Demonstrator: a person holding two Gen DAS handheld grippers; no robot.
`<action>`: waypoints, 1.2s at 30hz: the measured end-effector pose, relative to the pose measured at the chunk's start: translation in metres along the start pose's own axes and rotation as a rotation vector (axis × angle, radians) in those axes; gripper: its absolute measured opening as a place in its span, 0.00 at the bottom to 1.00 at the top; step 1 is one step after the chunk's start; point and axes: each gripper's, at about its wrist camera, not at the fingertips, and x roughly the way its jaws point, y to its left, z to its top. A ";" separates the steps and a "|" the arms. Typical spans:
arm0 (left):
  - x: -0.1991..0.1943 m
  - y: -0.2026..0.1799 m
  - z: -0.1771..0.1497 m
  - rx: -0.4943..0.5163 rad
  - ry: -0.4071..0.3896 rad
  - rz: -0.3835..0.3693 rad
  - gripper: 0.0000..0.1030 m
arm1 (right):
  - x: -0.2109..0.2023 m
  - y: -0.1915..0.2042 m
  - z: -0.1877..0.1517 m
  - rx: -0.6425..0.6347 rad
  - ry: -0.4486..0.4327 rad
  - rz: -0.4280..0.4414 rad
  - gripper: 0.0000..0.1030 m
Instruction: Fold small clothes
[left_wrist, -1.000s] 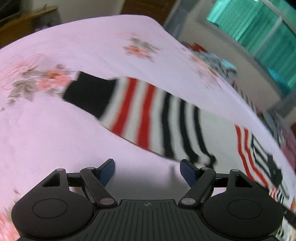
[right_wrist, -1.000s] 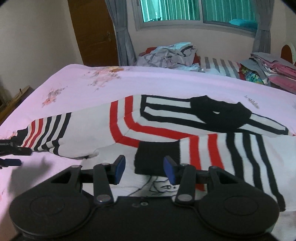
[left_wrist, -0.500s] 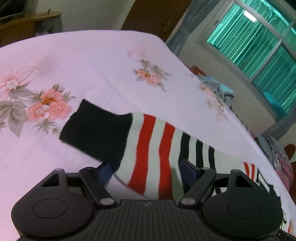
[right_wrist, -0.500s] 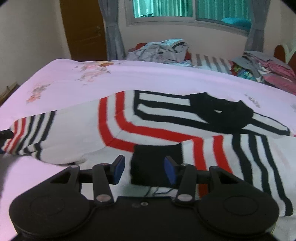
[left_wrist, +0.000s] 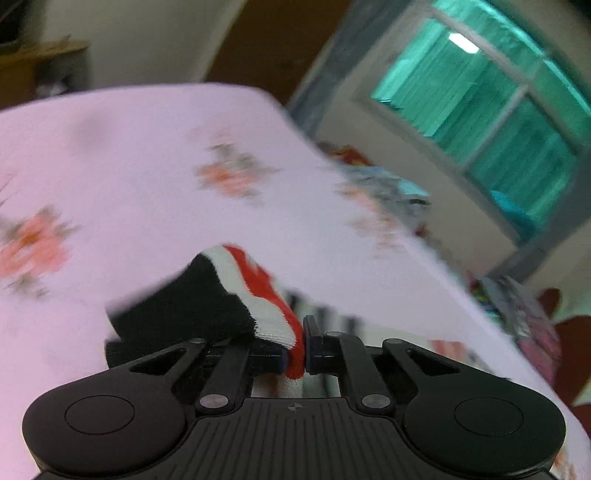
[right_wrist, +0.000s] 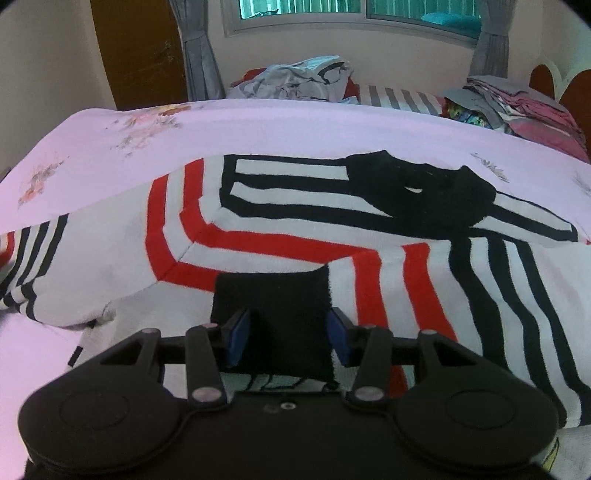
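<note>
A white sweater (right_wrist: 295, 236) with red and black stripes and a black collar lies spread on the pink bed. My left gripper (left_wrist: 294, 354) is shut on the sweater's left sleeve (left_wrist: 236, 306) near its black cuff and holds it lifted off the sheet. My right gripper (right_wrist: 291, 334) is open, its fingers straddling the black cuff of the right sleeve (right_wrist: 273, 295), which lies folded across the sweater's front.
The pink floral bedsheet (right_wrist: 258, 129) covers the bed. A heap of grey clothes (right_wrist: 299, 79) lies at the far edge, and folded clothes (right_wrist: 517, 107) sit at the far right. A window (left_wrist: 498, 107) and a brown door (right_wrist: 136, 51) are behind.
My left gripper closed on the left sleeve near the cuff and lifted it. My right gripper moved forward, so the right cuff now lies between its open fingers.
</note>
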 end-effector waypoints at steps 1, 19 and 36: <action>-0.002 -0.017 0.002 0.027 -0.006 -0.038 0.08 | -0.004 -0.003 0.001 0.023 -0.012 0.021 0.46; 0.035 -0.277 -0.161 0.499 0.371 -0.429 0.09 | -0.085 -0.109 -0.031 0.244 -0.088 -0.043 0.50; -0.015 -0.170 -0.086 0.551 0.131 -0.134 0.88 | -0.054 -0.040 -0.008 0.053 -0.075 0.068 0.70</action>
